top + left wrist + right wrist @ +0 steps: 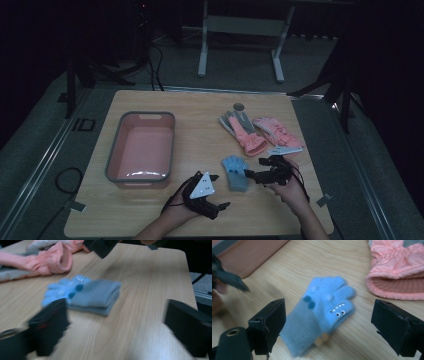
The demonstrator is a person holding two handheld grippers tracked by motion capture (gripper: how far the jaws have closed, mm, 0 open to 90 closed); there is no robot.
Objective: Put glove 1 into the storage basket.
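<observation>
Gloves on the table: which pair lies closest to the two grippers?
The small blue gloves, stacked between the left gripper and right gripper. The pink gloves and pink-grey gloves lie farther back.

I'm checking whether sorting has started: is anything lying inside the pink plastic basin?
No: in the high view the pink plastic basin with the grey rim holds nothing, and the small blue knitted gloves lie on the wooden table.

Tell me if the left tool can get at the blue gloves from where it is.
Probably yes. The left tool is open and sits just beside the blue gloves, with only bare table between. The right tool, also open, hovers close on the far side and could crowd it.
</observation>
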